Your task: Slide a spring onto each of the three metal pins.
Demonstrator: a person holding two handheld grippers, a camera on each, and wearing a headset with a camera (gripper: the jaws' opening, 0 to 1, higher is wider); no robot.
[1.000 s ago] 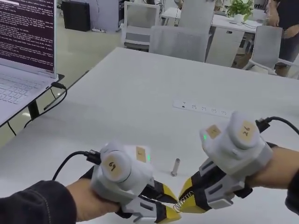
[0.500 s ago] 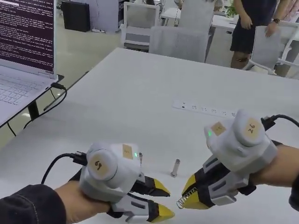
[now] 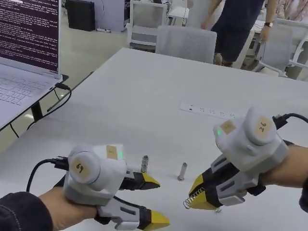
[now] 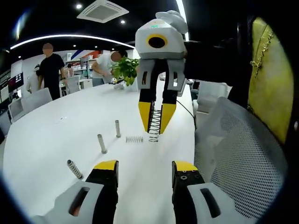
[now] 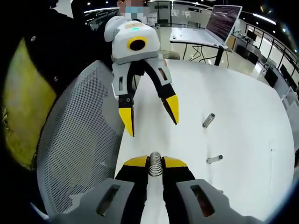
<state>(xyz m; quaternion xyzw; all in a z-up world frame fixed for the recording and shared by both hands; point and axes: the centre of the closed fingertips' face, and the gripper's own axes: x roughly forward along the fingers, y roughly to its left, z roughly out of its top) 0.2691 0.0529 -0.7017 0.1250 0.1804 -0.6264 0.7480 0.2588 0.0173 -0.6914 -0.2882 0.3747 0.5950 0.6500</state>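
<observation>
I am gripping a small coiled steel spring (image 3: pixel 192 198) in my yellow-tipped right tongs (image 3: pixel 196 195), low and right of centre in the head view. The jaws are clenched on one end of it, and the rest of the coil is sticking out free past the tips. My matching left tongs (image 3: pixel 158 201), at the lower left, are released and holding nothing, with the jaws standing wide apart.

On the white tabletop (image 3: pixel 144 96), near the bottom centre of the head view, a short grey metal pin already wearing a spring (image 3: pixel 144 163) is standing between the two tongs. A bare upright metal pin (image 3: pixel 182 171) is just to its right. In the left gripper view a second bare pin (image 4: pixel 117 128) is standing left of centre, with a loose spare spring (image 4: pixel 134 138) lying flat just beside it.

By my reckoning one pin of three is done, and I am bringing the second spring over to a bare pin. The next move probably calls for turning the coil's open end down, lining its axis up with the pin, and lowering it gently. The free end may wobble and catch on the pin's top.
</observation>
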